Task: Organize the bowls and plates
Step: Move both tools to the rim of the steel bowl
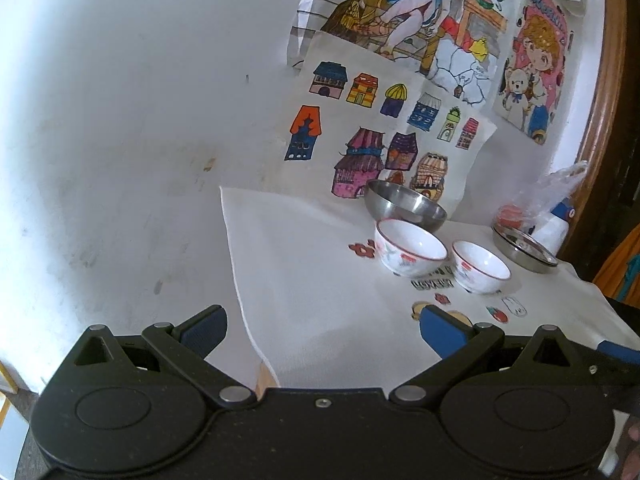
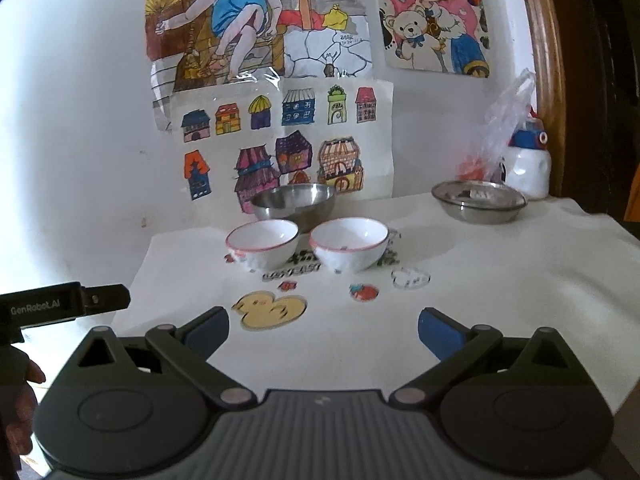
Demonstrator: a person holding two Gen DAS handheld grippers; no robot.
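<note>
Right wrist: jaws wide (empty).

left gripper (image 1: pixel 323 330), right gripper (image 2: pixel 324 332), jaws wide, empty

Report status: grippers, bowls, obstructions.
Left gripper open, empty. Right gripper open, empty. Two white red-rimmed ceramic bowls, steel bowl, shallow steel dish untouched. Nothing blocking.

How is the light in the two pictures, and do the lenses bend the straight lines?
Left wrist view: the wall is washed out at left and the wooden frame bows strongly. Right wrist view: glare on the steel bowl, soft shadows under the two white bowls, and dark corners.
</note>
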